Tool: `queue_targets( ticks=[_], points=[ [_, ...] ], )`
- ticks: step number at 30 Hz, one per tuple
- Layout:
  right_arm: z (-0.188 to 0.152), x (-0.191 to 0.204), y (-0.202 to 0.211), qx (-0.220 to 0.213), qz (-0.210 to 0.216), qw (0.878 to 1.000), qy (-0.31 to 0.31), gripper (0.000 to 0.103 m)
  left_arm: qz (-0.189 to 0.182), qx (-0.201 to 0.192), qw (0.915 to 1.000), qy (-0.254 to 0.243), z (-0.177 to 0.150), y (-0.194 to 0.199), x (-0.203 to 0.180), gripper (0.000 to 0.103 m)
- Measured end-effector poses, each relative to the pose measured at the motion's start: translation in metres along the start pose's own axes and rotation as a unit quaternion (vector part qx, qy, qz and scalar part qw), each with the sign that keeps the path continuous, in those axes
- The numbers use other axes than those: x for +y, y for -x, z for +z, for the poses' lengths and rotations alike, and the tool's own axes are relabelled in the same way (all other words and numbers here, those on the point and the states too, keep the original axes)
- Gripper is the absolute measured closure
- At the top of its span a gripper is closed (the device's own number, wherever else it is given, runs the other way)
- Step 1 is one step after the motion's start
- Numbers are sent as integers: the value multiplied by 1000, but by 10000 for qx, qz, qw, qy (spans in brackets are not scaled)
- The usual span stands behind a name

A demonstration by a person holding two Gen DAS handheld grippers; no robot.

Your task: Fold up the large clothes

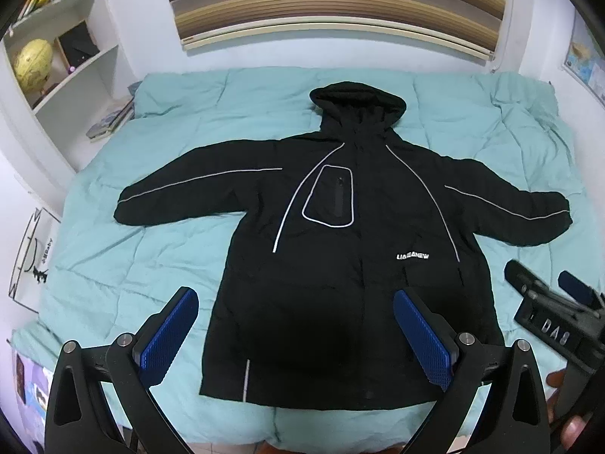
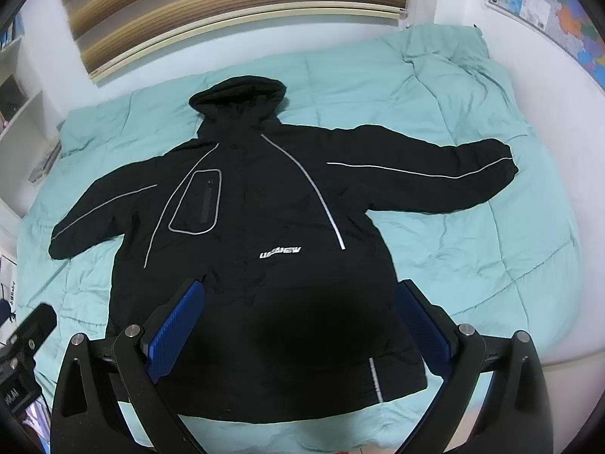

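While black jacket (image 1: pixel 340 234) lies spread on bed (image 1: pixel 159 249), hem partly hidden behind left gripper (image 1: pixel 295 340), right gripper (image 2: pixel 302 333); jaws released.

Each gripper, left gripper (image 1: pixel 295 335) and right gripper (image 2: pixel 302 329), has black arms, round silver screws and two ribbed blue pads (image 1: pixel 166 340); white letters mark the right one's body

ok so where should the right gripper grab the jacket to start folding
Take the cuff of the sleeve lying out to the right of the jacket, coming from its outer end. It lies flat and straight on the quilt, free to swing across the chest. The right gripper is open.
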State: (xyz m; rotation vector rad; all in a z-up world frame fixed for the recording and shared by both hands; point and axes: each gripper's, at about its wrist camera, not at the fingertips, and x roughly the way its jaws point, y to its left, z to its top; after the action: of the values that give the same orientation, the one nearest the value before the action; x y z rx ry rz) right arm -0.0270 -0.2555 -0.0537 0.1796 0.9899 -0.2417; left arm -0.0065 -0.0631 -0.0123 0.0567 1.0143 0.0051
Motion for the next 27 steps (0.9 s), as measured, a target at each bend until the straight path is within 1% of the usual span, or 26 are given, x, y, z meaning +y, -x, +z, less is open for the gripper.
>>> queue_targets(
  ticks=[1,7,12,16,24,27],
  points=[
    [-2,3,0,-63,23,10000,16,2,-23,6,10000,3,1,-2,4,0],
    [-14,53,-2,27,-56,9994,341,2,-138,86,9999,35,8,-19,34,0],
    [-17,92,-7,23,23,9988,494,2,-129,58,9999,41,17,-29,59,0],
    [-15,116,-11,28,7,9983,586,2,-173,24,9998,78,28,-38,75,0],
    [-3,142,-24,148,-37,9980,607,2,-319,56,9994,106,47,-59,93,0],
    [6,146,-33,281,66,9979,580,2,-272,31,9994,205,58,-70,105,0]
  ],
)
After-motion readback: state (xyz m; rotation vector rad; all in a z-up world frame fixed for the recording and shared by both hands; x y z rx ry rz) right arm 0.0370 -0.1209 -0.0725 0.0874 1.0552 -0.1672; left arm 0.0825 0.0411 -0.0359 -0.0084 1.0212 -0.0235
